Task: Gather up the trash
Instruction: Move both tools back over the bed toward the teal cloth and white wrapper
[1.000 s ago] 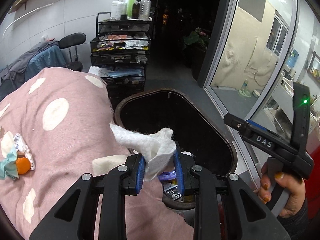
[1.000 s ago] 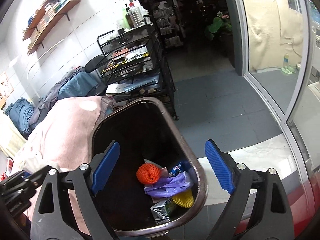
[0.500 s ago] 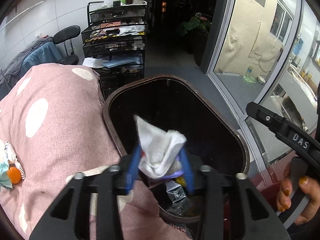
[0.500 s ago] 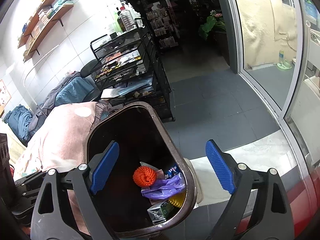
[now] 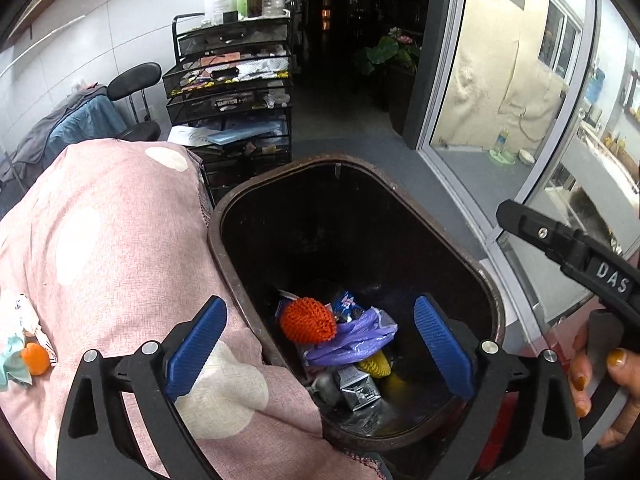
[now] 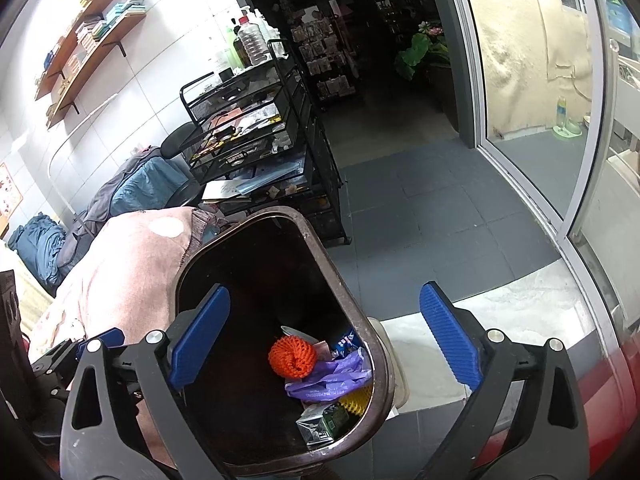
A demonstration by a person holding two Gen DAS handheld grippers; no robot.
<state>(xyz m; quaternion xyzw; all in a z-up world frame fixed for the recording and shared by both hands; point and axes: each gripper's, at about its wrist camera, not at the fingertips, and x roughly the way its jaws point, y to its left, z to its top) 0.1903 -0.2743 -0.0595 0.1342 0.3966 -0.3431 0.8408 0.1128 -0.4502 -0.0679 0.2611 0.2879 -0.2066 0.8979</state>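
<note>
left gripper [image 5: 320, 344]: jaws just opened wide, nothing between, above bin [image 5: 484, 280] | right gripper [image 6: 324, 340]: jaws wide, empty | orange net [image 5: 307, 320] inside bin

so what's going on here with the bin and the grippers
A person is collecting trash with a hand-held gripper in each hand. The left hand-held gripper hangs over the dark brown plastic bin; its jaws have just been opening and nothing is between them now. The right hand-held gripper is open and empty too. The bin holds an orange mesh ball, a purple plastic bag and wrappers. An orange piece and crumpled wrappers remain on the pink spotted cloth.
</note>
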